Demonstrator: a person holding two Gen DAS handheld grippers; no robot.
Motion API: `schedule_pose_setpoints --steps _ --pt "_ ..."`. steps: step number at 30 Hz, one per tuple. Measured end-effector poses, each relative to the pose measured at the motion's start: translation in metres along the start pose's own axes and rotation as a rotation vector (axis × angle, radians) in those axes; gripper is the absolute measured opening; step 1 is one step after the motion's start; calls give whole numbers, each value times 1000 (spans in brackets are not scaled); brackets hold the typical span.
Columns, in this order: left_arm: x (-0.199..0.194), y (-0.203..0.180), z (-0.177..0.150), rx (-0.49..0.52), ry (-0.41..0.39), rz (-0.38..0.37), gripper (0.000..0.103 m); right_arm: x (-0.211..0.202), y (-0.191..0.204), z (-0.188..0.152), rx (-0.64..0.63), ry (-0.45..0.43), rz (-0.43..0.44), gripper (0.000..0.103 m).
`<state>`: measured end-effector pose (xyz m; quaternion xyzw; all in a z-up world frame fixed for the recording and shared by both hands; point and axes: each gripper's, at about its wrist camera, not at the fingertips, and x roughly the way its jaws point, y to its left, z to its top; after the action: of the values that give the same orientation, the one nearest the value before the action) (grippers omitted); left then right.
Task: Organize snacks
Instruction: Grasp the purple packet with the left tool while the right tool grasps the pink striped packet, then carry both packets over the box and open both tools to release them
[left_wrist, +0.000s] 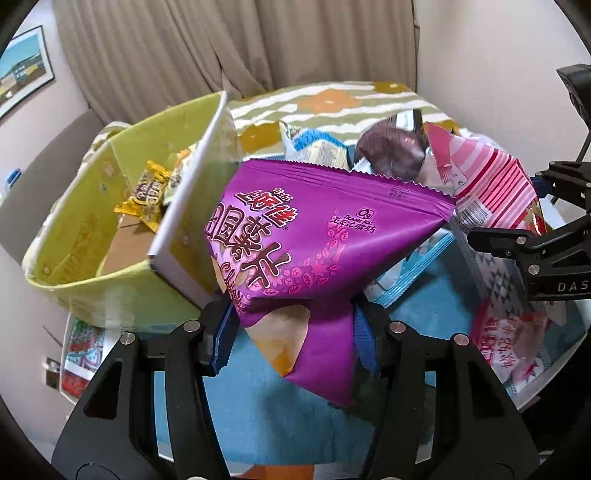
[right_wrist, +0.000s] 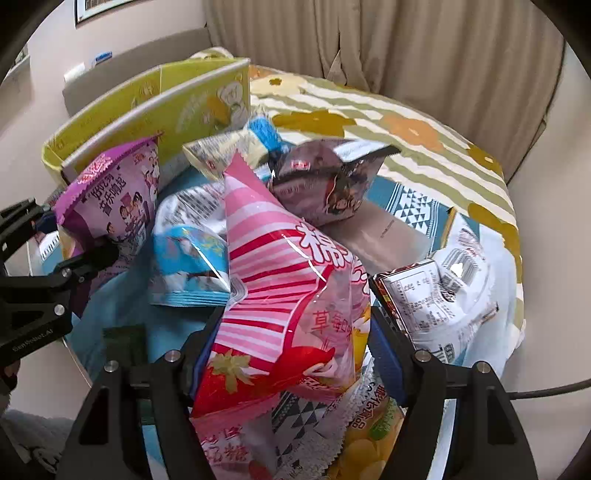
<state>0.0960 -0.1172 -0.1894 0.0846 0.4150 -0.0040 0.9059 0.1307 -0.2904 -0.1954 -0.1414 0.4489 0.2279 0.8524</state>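
Left claw (left_wrist: 295, 332) pinches the bottom of a purple chip bag (left_wrist: 317, 236), lifted just beside the yellow-green cardboard box (left_wrist: 110, 295). Right claw (right_wrist: 291, 354) pinches a pink striped marshmallow bag (right_wrist: 280, 280) above the snack pile on the blue cloth (right_wrist: 170, 328). Yellow candy packet (left_wrist: 142, 199) lies inside the box.

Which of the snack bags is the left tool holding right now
The purple chip bag, pinched at its lower end in the left tool. The pink striped bag sits in the right tool instead.
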Motion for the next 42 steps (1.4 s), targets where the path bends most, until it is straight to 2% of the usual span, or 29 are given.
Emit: schedule_pose_setpoints --steps 9,12,15,18,21,25,31,36,42 --pt "-66 5 18 -15 -116 -4 51 -52 8 9 21 -94 5 68" --pt "-89 10 26 -20 -157 17 51 -73 15 16 17 -136 11 68" --pt "-111 22 35 -45 -189 16 51 -90 21 26 11 -173 25 68" --pt "-128 41 44 -54 -222 49 51 -106 31 39 1 -213 50 68" --pt "-131 63 54 -55 -230 70 51 -116 46 58 -17 -246 61 68" --pt "-125 101 65 -57 -220 93 51 -122 71 88 -34 -289 77 68" --pt "-85 170 77 -33 -138 114 51 -105 116 144 -36 -315 113 68" --pt "-36 211 80 18 -57 107 51 -71 143 184 -6 -279 137 68" --pt "15 229 80 122 16 62 51 -34 161 214 47 -215 124 68"
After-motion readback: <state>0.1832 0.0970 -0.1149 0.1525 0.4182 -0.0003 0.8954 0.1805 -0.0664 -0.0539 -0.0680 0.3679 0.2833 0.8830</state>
